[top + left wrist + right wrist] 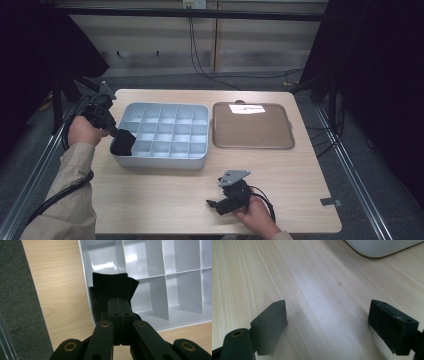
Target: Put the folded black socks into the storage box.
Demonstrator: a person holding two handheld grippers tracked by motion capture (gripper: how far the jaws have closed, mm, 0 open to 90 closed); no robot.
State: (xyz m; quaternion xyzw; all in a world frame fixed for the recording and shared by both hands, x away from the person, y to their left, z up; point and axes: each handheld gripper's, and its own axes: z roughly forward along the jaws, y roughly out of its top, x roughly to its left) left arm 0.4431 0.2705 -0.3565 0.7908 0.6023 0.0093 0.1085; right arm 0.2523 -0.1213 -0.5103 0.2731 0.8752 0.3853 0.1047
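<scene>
A grey divided organizer box (165,112) sits on the wooden table, left of centre. A folded black cloth (122,142) hangs over the box's near left corner cell. My left gripper (116,132) is shut on that black cloth (112,287), with both jaws pressed together on the fabric above the organizer box (175,277). My right gripper (214,204) rests low near the table's front edge, a hand around it. In the right gripper view its jaws stand wide apart, the right gripper (327,315) open over bare wood with nothing between them.
A brown tray (252,137) lies right of the box, with a white paper slip (246,108) at its far edge. A corner of the box (382,246) shows at the top of the right gripper view. Bare wood (165,195) spans the front of the table.
</scene>
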